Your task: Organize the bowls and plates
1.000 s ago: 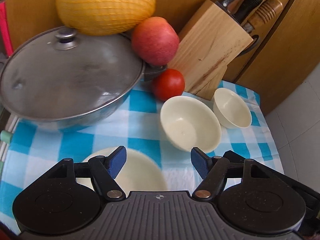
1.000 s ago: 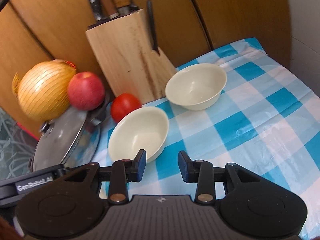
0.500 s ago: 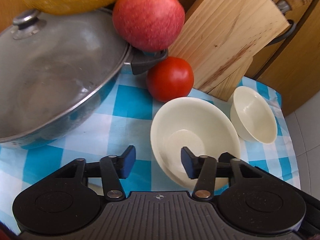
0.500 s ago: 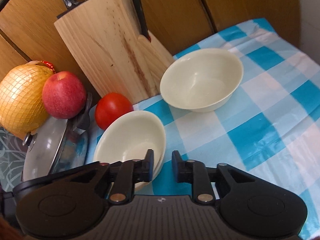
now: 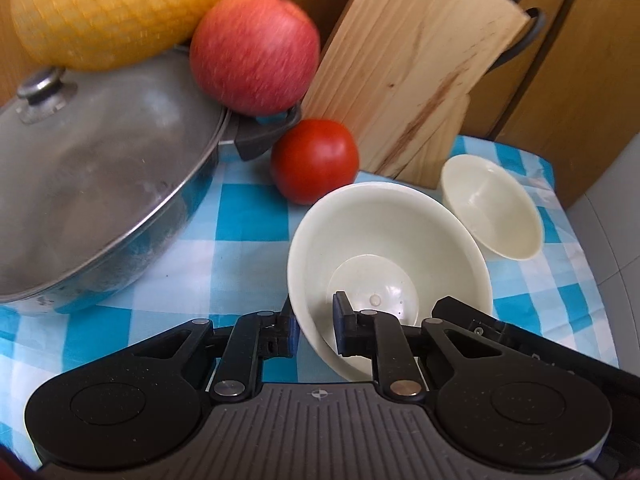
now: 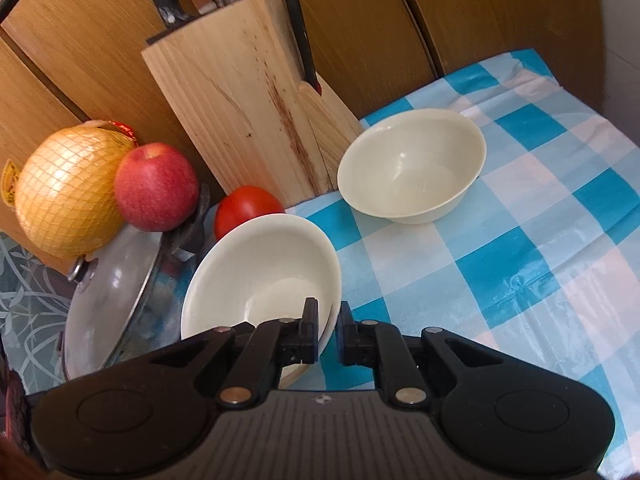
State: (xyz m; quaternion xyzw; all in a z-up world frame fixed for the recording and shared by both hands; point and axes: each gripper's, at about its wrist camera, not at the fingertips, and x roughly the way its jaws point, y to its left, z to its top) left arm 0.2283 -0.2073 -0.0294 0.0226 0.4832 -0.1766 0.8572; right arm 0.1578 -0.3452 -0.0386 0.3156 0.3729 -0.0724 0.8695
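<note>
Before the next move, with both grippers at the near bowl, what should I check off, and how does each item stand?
1. left gripper shut on the near bowl at its rim, one finger inside and one outside: ok.
2. right gripper shut on the same bowl's opposite rim: ok.
3. near bowl holds nothing: ok.
4. far bowl upright, holding nothing, apart from both grippers: ok.
5. tomato clear of the near bowl's rim: cannot tell; they overlap in both views.
</note>
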